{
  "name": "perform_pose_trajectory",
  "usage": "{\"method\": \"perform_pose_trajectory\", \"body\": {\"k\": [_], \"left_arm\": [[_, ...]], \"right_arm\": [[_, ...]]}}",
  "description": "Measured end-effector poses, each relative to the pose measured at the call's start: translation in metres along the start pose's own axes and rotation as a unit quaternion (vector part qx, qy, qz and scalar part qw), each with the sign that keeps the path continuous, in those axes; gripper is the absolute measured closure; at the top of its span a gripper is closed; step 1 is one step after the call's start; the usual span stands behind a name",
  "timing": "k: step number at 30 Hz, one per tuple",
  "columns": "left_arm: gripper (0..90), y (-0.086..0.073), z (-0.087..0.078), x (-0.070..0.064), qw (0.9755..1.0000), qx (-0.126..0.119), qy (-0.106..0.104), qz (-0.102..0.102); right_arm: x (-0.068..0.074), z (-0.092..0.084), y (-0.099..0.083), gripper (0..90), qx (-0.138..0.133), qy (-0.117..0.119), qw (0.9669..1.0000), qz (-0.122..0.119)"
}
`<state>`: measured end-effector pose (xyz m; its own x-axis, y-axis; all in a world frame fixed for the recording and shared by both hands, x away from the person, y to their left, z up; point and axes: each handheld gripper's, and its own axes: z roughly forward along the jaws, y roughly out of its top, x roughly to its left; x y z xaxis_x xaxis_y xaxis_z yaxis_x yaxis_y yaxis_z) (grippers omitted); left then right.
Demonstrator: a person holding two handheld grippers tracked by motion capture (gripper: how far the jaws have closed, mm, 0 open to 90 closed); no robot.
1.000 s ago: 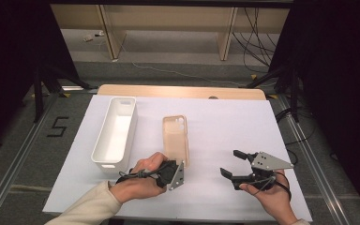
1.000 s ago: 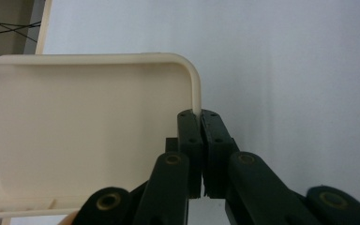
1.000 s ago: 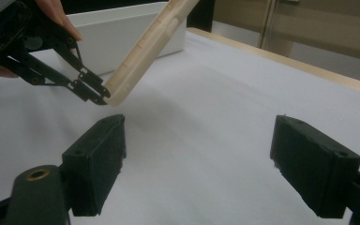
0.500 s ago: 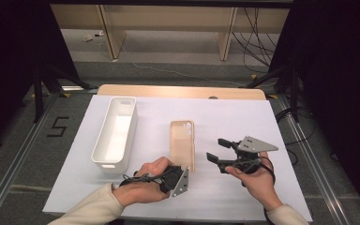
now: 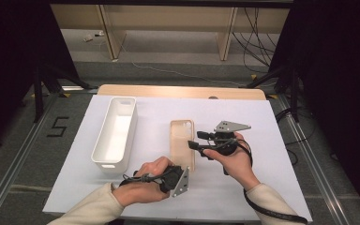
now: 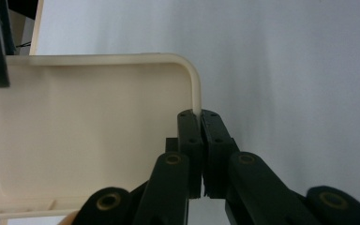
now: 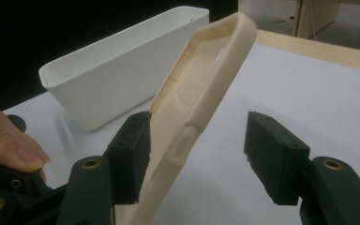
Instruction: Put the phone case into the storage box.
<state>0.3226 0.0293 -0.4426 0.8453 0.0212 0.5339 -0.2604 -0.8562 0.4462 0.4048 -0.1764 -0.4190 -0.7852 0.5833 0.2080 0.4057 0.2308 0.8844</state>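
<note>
A person sat at a table covered w/ a white sheet [image 5: 272, 126], a two-jaw gripper in each hand. The left gripper [image 6: 200, 123] was clamped tight on the rim of a cream phone case [image 5: 182, 143], at the case's near corner; in the left gripper view the two black jaws met w/ only the thin case edge between them, the case's hollow inside spreading off to the jaws' left. The right gripper [image 7: 194, 140] was spread wide around the same case approx. halfway along its length: in the right gripper view one jaw sat right against the case's side wall, the other stood well clear on the opposite side. In the high view the case lay between the two grippers, ahead of the left hand [image 5: 143, 185] and just left of the right hand [image 5: 232, 157]. A white rectangular bin [image 5: 115, 133] stood on the sheet beyond the left gripper, well apart from the case.
</note>
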Motion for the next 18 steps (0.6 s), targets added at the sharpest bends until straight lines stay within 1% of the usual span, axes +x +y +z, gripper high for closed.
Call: {"method": "perform_pose_trajectory", "body": {"k": [1, 2, 3, 4, 5, 6, 7, 8, 9, 10, 11, 14, 15, 16, 17, 18], "left_arm": [[87.8, 0.0, 0.0, 0.0, 1.0, 0.0, 0.0, 0.0], [87.8, 0.0, 0.0001, -0.0001, 1.0, 0.001, 0.0, 0.0], [87.8, -0.0001, 0.0002, -0.0002, 1.0, 0.001, 0.0, 0.001], [87.8, -0.0001, 0.0002, -0.0002, 1.0, 0.001, 0.0, 0.001], [87.8, 0.0, 0.0002, -0.0003, 1.0, 0.0, 0.0, 0.001], [87.8, 0.0002, 0.0001, -0.0003, 1.0, -0.001, 0.001, 0.002], [87.8, 0.001, 0.0, -0.0007, 1.0, -0.001, 0.0, 0.003], [87.8, 0.0014, 0.0001, -0.0007, 1.0, -0.001, -0.001, 0.003], [87.8, 0.0018, 0.0003, -0.0011, 1.0, -0.001, -0.001, 0.003], [87.8, 0.0018, 0.0003, -0.0011, 1.0, -0.001, -0.001, 0.003], [87.8, 0.0021, 0.0005, -0.0011, 1.0, -0.002, 0.0, 0.004], [87.8, 0.003, 0.0015, -0.0013, 1.0, -0.002, 0.0, 0.008], [87.8, 0.0035, 0.0022, -0.0017, 1.0, -0.004, -0.003, 0.006], [87.8, 0.0035, 0.0022, -0.0017, 1.0, -0.004, -0.003, 0.006], [87.8, 0.0039, 0.0025, -0.0019, 1.0, -0.004, -0.004, 0.006], [87.8, 0.0042, 0.0028, -0.0014, 1.0, -0.004, -0.002, 0.008]], "right_arm": [[0.0003, 0.0016, 0.0005, 44.5, 0.0, 0.005, 1.0, 0.008], [0.0, 0.0028, 0.0008, 46.1, -0.001, 0.009, 0.9999, 0.009], [-0.0002, 0.0023, 0.0017, 47.3, 0.007, 0.007, 0.9999, 0.011], [-0.0002, 0.0023, 0.0017, 47.3, 0.007, 0.007, 0.9999, 0.011], [-0.0007, 0.0041, 0.0018, 50.9, 0.001, 0.009, 0.9999, 0.013], [-0.0007, 0.0041, 0.0018, 50.9, 0.001, 0.009, 0.9999, 0.013], [-0.0012, 0.0053, 0.0017, 52.8, 0.007, 0.011, 0.9998, 0.015], [-0.0014, 0.0065, 0.0012, 54.2, 0.005, 0.007, 0.9999, 0.014], [-0.0013, 0.0068, 0.0013, 55.0, 0.011, 0.003, 0.9998, 0.013], [-0.0013, 0.0068, 0.0013, 55.0, 0.011, 0.003, 0.9998, 0.013], [-0.001, 0.0053, 0.0023, 57.2, 0.016, 0.006, 0.9997, 0.015], [-0.0011, 0.005, 0.0031, 59.7, 0.013, 0.007, 0.9998, 0.014], [-0.0017, 0.0056, 0.0033, 62.9, 0.007, 0.011, 0.9998, 0.018], [-0.0017, 0.0056, 0.0033, 62.9, 0.007, 0.011, 0.9998, 0.018], [-0.002, 0.0069, 0.0031, 64.9, 0.003, 0.008, 0.9998, 0.019], [-0.002, 0.0053, 0.0038, 67.5, 0.007, 0.013, 0.9996, 0.024]]}}
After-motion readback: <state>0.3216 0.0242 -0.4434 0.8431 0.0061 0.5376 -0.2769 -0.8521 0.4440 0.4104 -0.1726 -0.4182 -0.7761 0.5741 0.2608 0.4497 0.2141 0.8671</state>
